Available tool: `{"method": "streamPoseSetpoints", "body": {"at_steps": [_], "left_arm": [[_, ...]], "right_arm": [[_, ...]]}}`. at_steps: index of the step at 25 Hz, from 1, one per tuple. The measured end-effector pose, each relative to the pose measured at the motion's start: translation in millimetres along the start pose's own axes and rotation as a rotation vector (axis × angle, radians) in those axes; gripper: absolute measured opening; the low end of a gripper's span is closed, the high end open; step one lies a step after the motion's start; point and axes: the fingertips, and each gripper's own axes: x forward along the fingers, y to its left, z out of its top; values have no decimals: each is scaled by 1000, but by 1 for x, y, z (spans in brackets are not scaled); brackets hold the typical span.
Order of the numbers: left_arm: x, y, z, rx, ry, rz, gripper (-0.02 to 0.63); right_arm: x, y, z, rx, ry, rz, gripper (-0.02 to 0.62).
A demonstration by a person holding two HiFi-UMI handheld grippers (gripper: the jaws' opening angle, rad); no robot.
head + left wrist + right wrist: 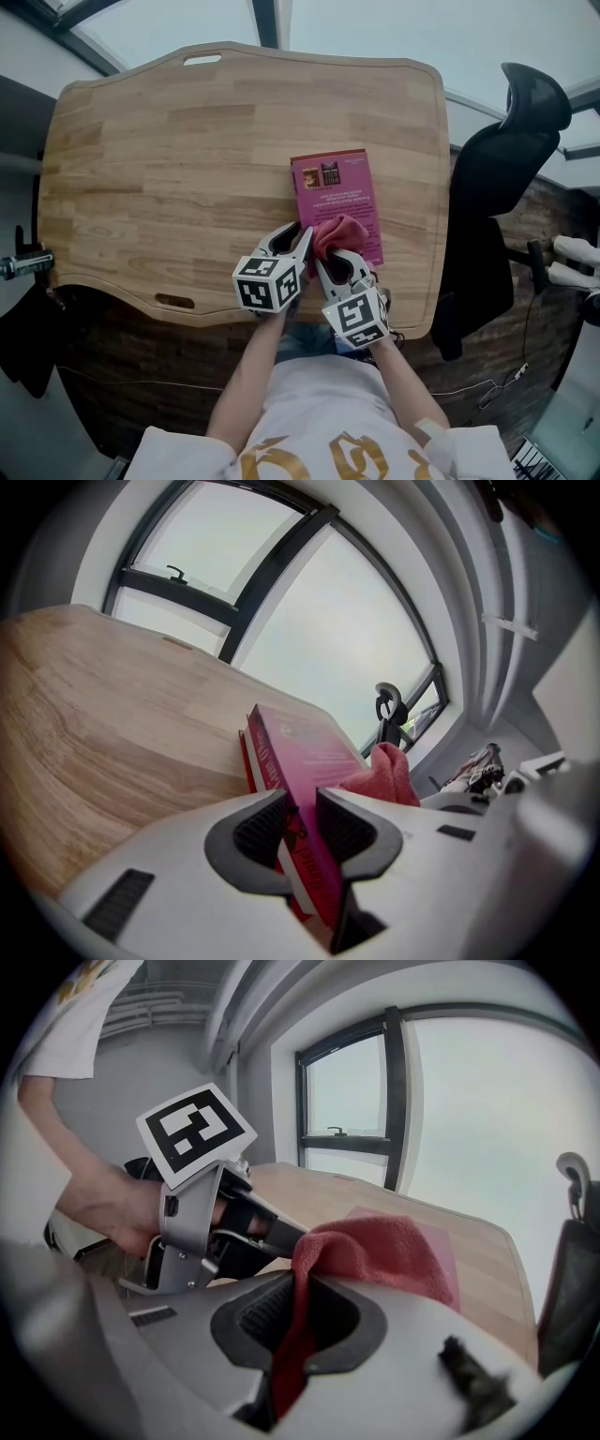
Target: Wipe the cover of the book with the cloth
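A magenta book [337,187] lies on the wooden table [187,159], right of the middle. A red cloth [337,232] is bunched on the near part of its cover. My left gripper [298,232] is at the book's near left corner. In the left gripper view the book's edge [309,752] stands between the pads of the left gripper [302,822], which press on it, and the cloth [389,771] shows just behind. My right gripper [300,1321] is shut on a fold of the cloth [375,1251], and the rest of the cloth drapes over the pink cover [441,1241].
A black office chair [497,216] stands close to the table's right edge. The table's near edge [178,302] curves in front of the person. Large windows [309,621] run behind the far edge. The left part of the tabletop is bare wood.
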Motion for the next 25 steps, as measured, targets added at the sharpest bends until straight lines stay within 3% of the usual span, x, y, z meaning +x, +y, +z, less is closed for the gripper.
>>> {"method": "streamPoseSetpoints", "body": {"at_steps": [11, 25], "left_arm": [[0, 1, -1, -37, 18, -13, 106], [1, 2, -2, -51, 35, -19, 106]], "right_arm": [[-3, -9, -6, 65, 32, -1, 40], [-10, -41, -13, 247, 47, -40, 40]]}}
